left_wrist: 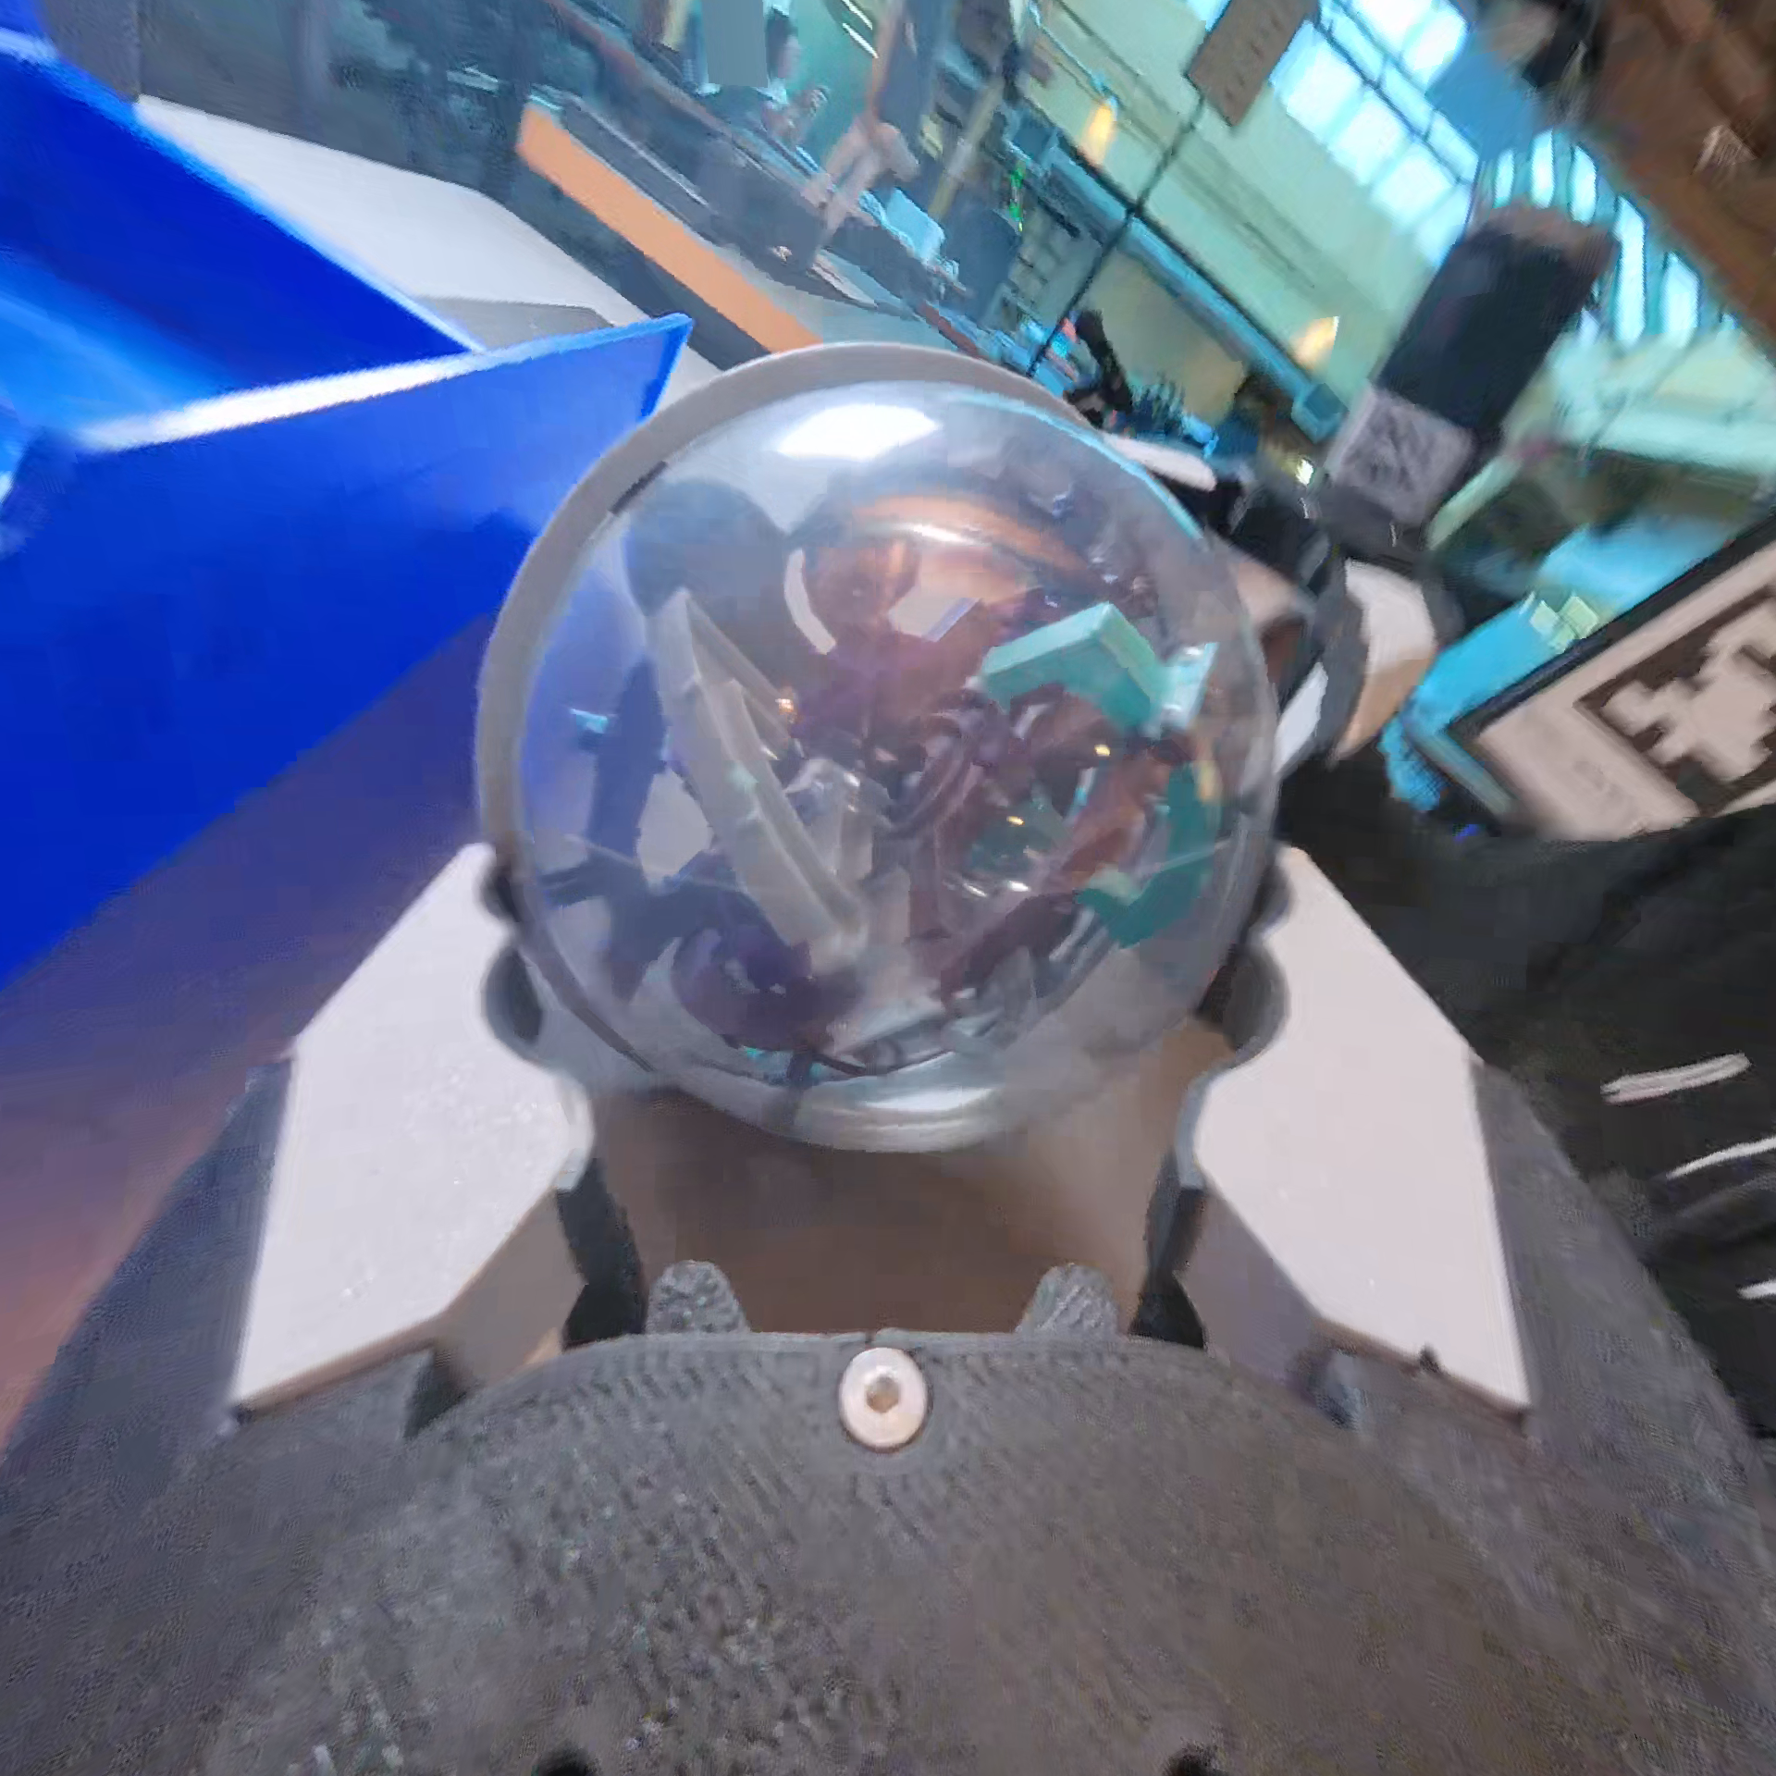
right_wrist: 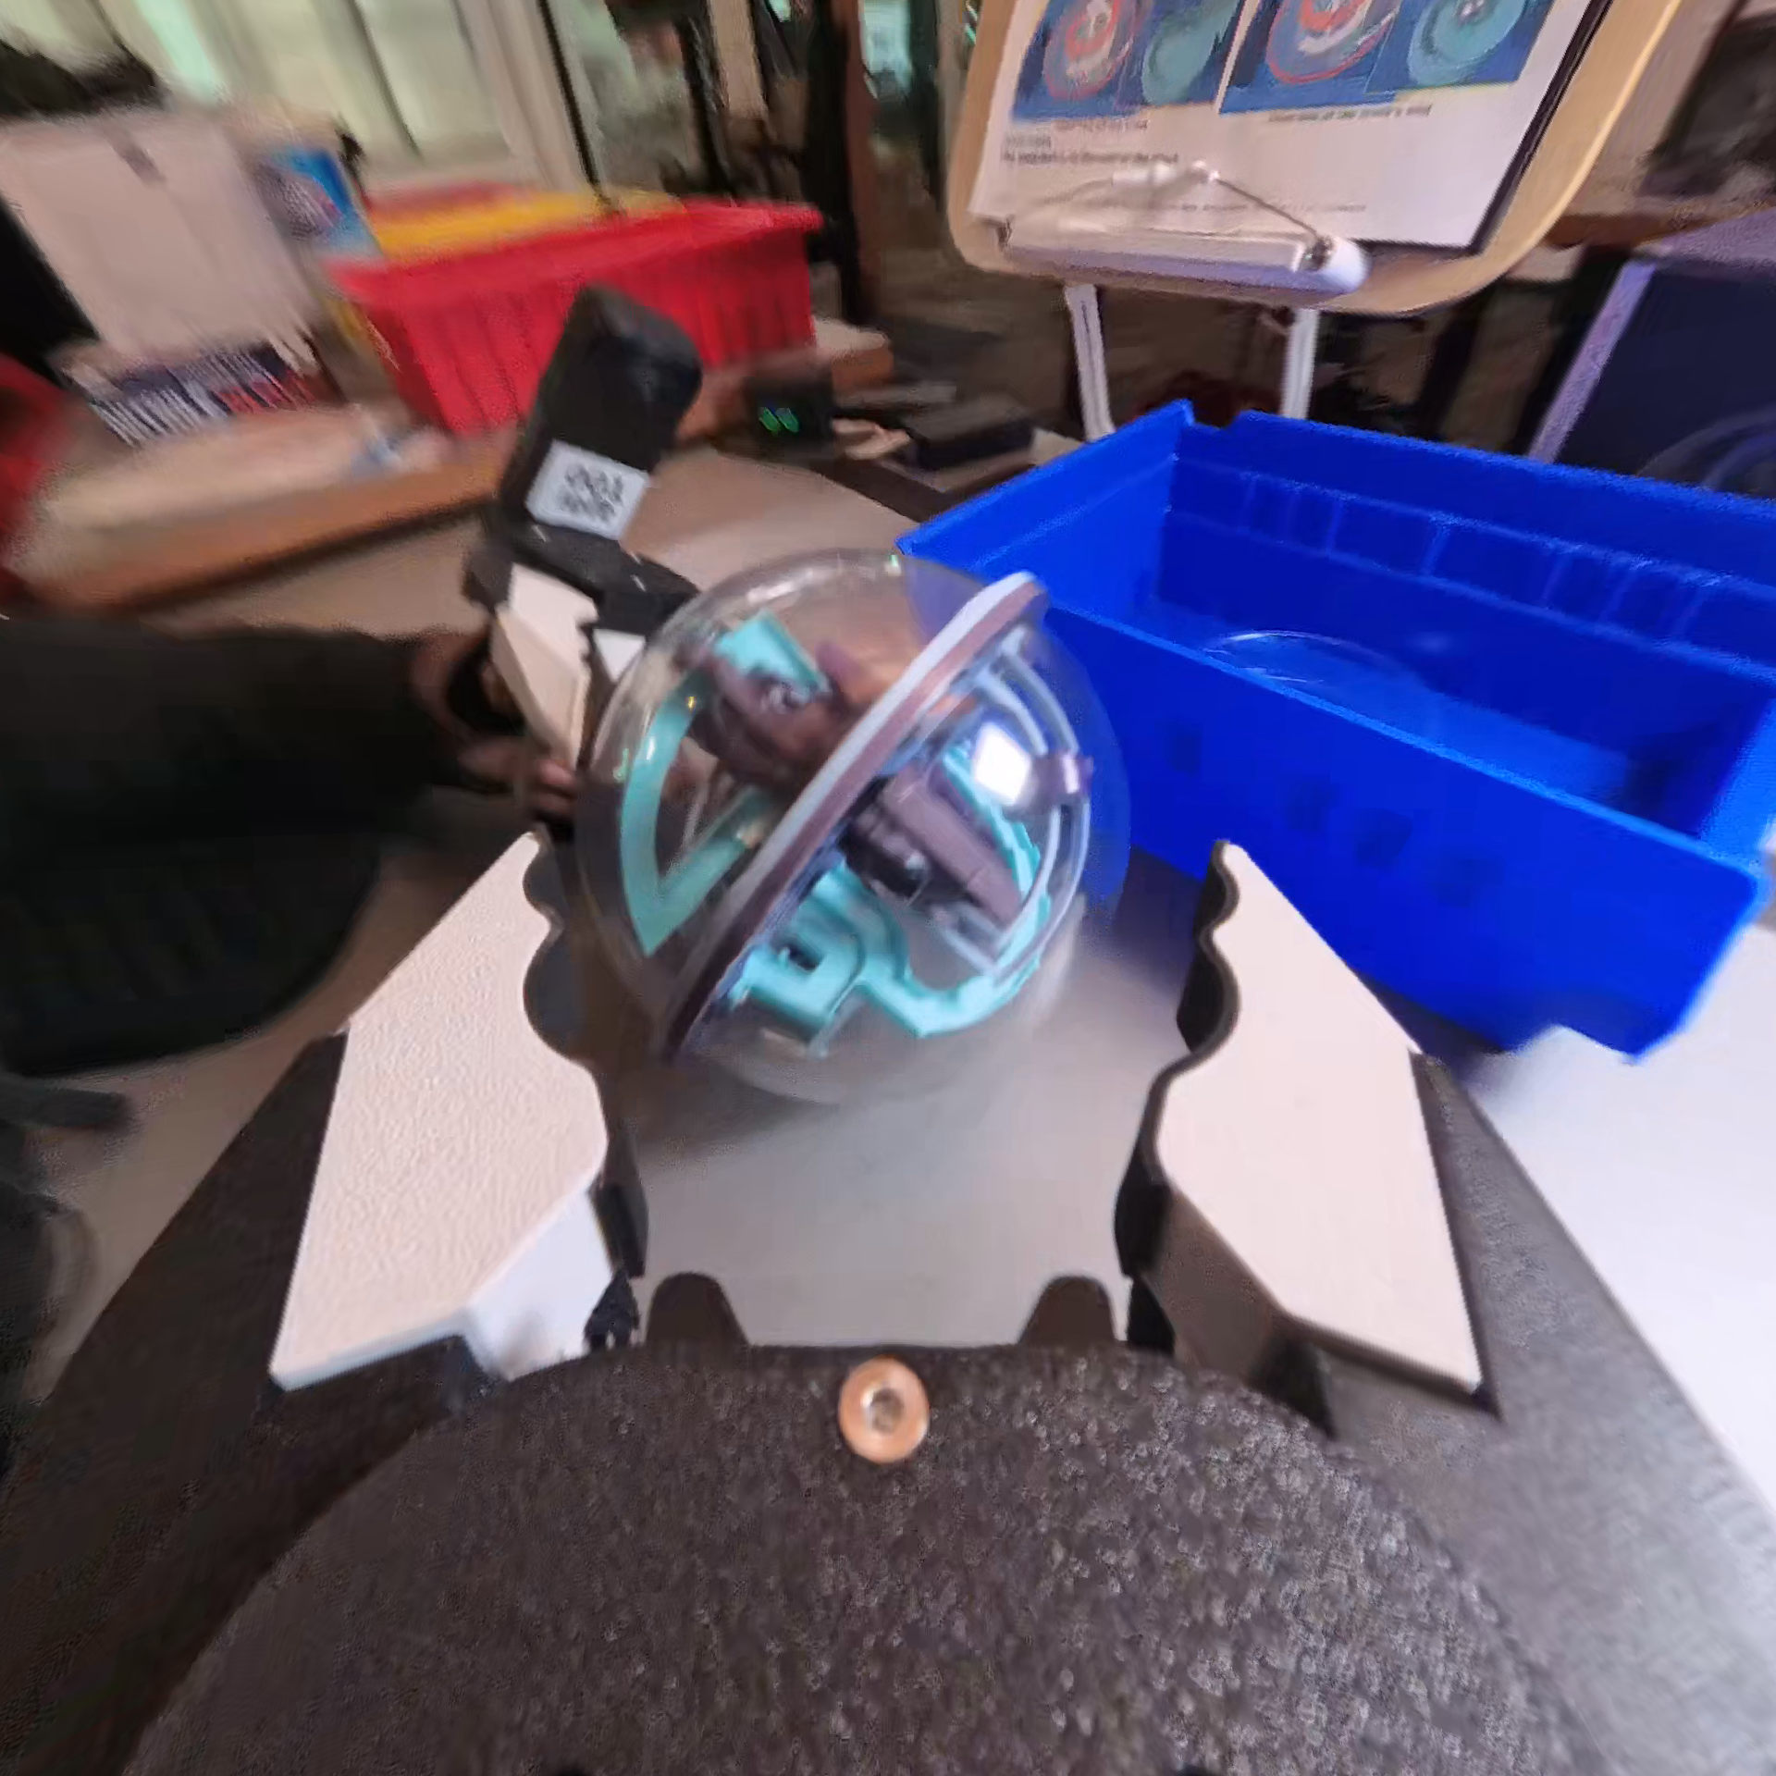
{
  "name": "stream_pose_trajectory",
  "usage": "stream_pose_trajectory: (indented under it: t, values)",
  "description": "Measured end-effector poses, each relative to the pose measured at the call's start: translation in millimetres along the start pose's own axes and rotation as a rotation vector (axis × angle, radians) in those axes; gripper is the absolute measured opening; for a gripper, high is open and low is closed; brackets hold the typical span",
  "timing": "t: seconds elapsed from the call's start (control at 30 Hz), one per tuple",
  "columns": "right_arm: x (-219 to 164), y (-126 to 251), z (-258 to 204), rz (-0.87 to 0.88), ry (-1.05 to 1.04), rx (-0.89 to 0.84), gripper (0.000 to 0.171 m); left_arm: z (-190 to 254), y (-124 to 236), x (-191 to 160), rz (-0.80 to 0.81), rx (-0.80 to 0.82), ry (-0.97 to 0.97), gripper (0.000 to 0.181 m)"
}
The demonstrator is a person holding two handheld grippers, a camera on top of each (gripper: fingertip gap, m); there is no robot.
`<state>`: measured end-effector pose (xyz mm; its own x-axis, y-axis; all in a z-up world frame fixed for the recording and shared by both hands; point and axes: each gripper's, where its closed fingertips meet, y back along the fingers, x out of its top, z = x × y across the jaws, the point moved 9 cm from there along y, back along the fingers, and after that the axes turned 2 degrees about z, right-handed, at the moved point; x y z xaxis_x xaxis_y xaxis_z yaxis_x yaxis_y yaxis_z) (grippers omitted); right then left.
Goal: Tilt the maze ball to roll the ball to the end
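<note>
Left gripper [left_wrist: 879, 923] fingers clamp the maze ball [left_wrist: 879, 750]; right gripper [right_wrist: 879, 923] fingers apart, blue bin [right_wrist: 1422, 769] at two o'clock

A blue bin [right_wrist: 1422, 730] sits on the pale surface [right_wrist: 1634, 1153], its open top showing ribbed inner walls. Behind it stands an easel board [right_wrist: 1249, 144] with pictured pages, and farther left a red crate [right_wrist: 577, 308]

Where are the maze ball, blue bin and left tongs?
maze ball [left_wrist: 879, 750]: left wrist view, middle of the clear shell.
blue bin [right_wrist: 1393, 846]: right wrist view, near outer wall.
left tongs [left_wrist: 879, 923]: left wrist view, midway between the fingertips, shut on the ball.
</note>
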<state>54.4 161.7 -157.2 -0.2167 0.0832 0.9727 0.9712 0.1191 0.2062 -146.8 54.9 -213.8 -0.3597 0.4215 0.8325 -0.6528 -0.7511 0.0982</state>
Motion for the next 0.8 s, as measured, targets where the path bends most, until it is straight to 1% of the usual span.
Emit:
stream_pose_trajectory:
  t: [0.03, 0.1, 0.13, 0.17, 0.2, 0.23, 0.27, 0.33, 0.4, 0.47, 0.5, 0.53, 0.6, 0.73, 0.8]
  values:
    - [-2.3, -0.4, -8.9, -0.034, 0.071, -0.059, 0.128, 0.6, 0.9, -0.8, 0.032, 0.016, 0.075, 0.141]
    - [-10.6, -6.6, -23.1, -0.075, 0.132, -0.136, 0.130, 2.8, 1.8, -5.4, 0.075, 0.053, 0.174, 0.140]
    - [-15.2, -10.5, -26.6, -0.087, 0.133, -0.153, 0.130, 5.4, 2.1, -8.8, 0.074, 0.058, 0.176, 0.139]
    - [-18.4, -13.2, -25.7, -0.093, 0.143, -0.172, 0.128, 9.2, 2.4, -12.6, 0.046, 0.048, 0.155, 0.138]
    - [-19.2, -14.6, -23.1, -0.089, 0.161, -0.165, 0.130, 13.7, 3.3, -16.5, -0.004, 0.024, 0.123, 0.137]
    - [-17.9, -15.0, -21.1, -0.078, 0.174, -0.116, 0.121, 16.4, 6.1, -19.2, -0.052, 0.011, 0.081, 0.135]
    - [-15.5, -14.9, -17.6, -0.072, 0.186, -0.065, 0.119, 16.8, 11.1, -19.6, -0.084, 0.013, 0.025, 0.134]
    - [-10.4, -14.4, -7.8, -0.098, 0.229, 0.053, 0.112, 11.0, 23.0, -13.0, -0.083, 0.046, -0.129, 0.140]
    - [-4.9, -17.8, 3.9, -0.132, 0.238, 0.162, 0.111, 3.0, 29.9, -2.5, -0.067, 0.059, -0.317, 0.143]
    - [-1.0, -26.0, 16.3, -0.159, 0.231, 0.254, 0.113, -1.9, 26.7, 1.6, -0.103, 0.002, -0.485, 0.148]
    - [0.8, -30.6, 22.0, -0.162, 0.213, 0.294, 0.113, -4.1, 22.9, 2.5, -0.114, -0.039, -0.534, 0.151]
    - [2.4, -34.9, 26.8, -0.158, 0.195, 0.328, 0.112, -6.2, 19.0, 3.7, -0.115, -0.081, -0.555, 0.152]
    - [4.3, -41.3, 33.4, -0.154, 0.177, 0.381, 0.112, -11.0, 11.8, 6.4, -0.103, -0.107, -0.552, 0.153]
    - [1.8, -44.0, 38.2, -0.108, 0.113, 0.404, 0.113, -13.4, 8.7, 2.2, -0.092, -0.035, -0.553, 0.146]
    - [-1.1, -39.3, 37.6, -0.088, 0.086, 0.345, 0.118, -9.5, 9.6, -0.9, -0.077, 0.006, -0.549, 0.146]
